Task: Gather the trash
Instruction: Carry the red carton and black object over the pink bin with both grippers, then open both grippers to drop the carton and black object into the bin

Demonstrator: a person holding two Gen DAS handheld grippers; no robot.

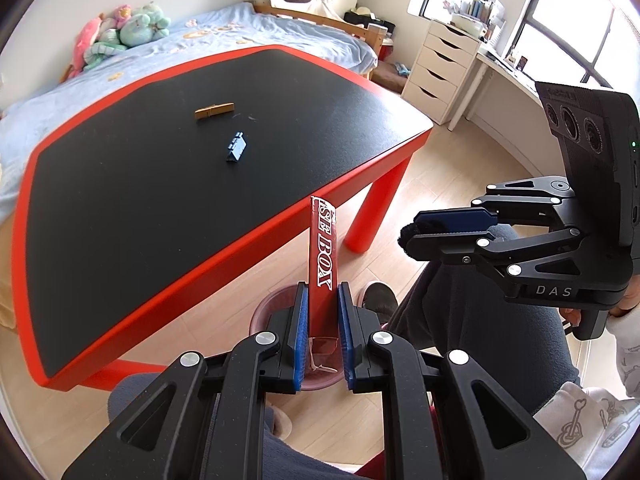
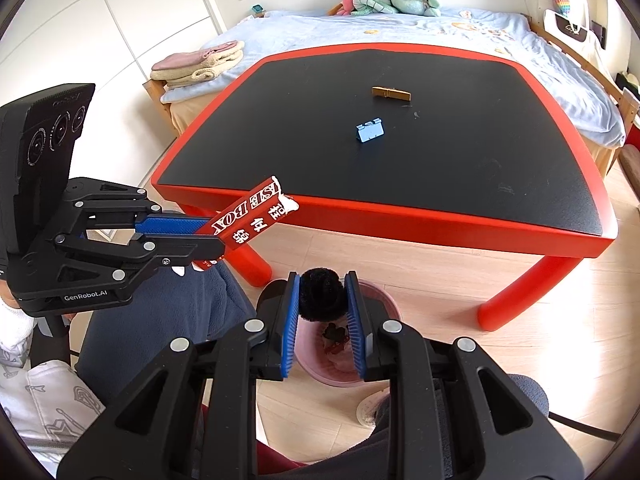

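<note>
Bright daylight floods the room from windows [image 1: 520, 8], which blow out to white glare. Shadows lie soft under the table [image 2: 400, 216]. Both views stay sharp, but fisheye bending curves straight edges, and dark vignette rings the corners

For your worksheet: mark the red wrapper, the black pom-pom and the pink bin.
red wrapper [image 1: 322, 252], left wrist view, printed face.
black pom-pom [image 2: 320, 294], right wrist view, fuzzy middle.
pink bin [image 2: 334, 378], right wrist view, near rim.

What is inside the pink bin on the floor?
In the right wrist view, the pink bin holds some small dark and red scraps near its bottom. The right gripper and its black fuzzy ball cover part of the inside, so the rest is hidden.
</note>
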